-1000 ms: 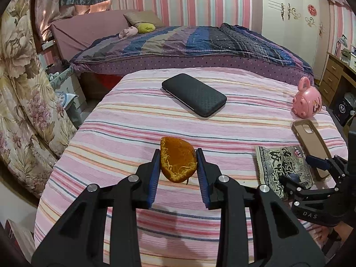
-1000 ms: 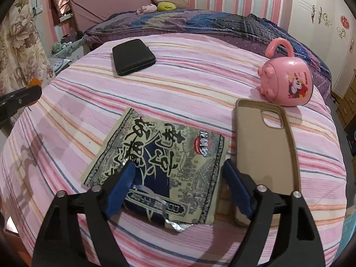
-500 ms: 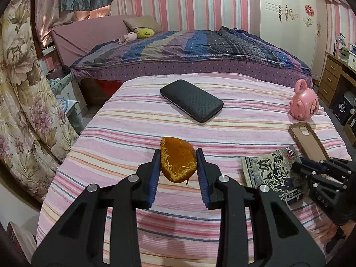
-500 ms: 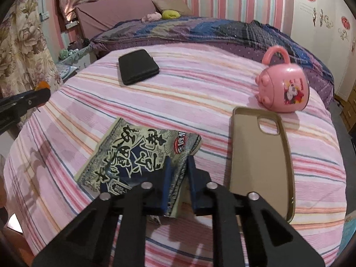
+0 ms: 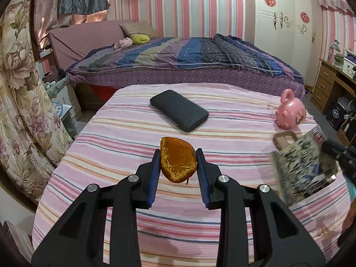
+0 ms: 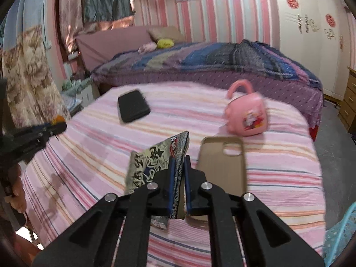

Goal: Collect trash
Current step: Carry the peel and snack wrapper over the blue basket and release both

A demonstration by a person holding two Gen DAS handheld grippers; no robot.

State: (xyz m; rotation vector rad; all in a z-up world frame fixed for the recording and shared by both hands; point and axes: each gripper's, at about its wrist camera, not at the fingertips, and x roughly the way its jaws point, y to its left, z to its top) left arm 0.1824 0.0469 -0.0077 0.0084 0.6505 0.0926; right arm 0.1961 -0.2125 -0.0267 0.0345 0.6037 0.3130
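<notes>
A round table under a pink striped cloth [image 5: 142, 146] fills the middle of both views, with a bed [image 5: 191, 60] in a striped purple cover behind it across the upper half. The biggest change is on the right: a second ago the printed snack wrapper [image 6: 155, 162] lay flat on the cloth between wide-open jaws, and now the right gripper [image 6: 178, 179] is pinched tight on it, the wrapper folded, standing on edge and lifted clear of the cloth. That puts a second piece of trash in hand. The left gripper [image 5: 178, 173], at lower centre of its own view, is unchanged: its jaws are partly closed on an orange peel [image 5: 178, 159], cupped side showing, held above the table. Judging from this, both pickups are done and what remains is carrying them to a bin, which neither view shows. The left view catches the wrapper blurred at its right edge, hanging from the right gripper, and a desk with drawers [image 5: 329, 86] beyond. The right view alone shows the tan phone case [image 6: 222, 162] in full, lying just right of the wrapper, and a hand [image 6: 17, 195] at the left edge below the other tool. The black pouch [image 5: 179, 113] and the pink piggy bank [image 6: 244, 115] sit on the far side of the table, untouched.
</notes>
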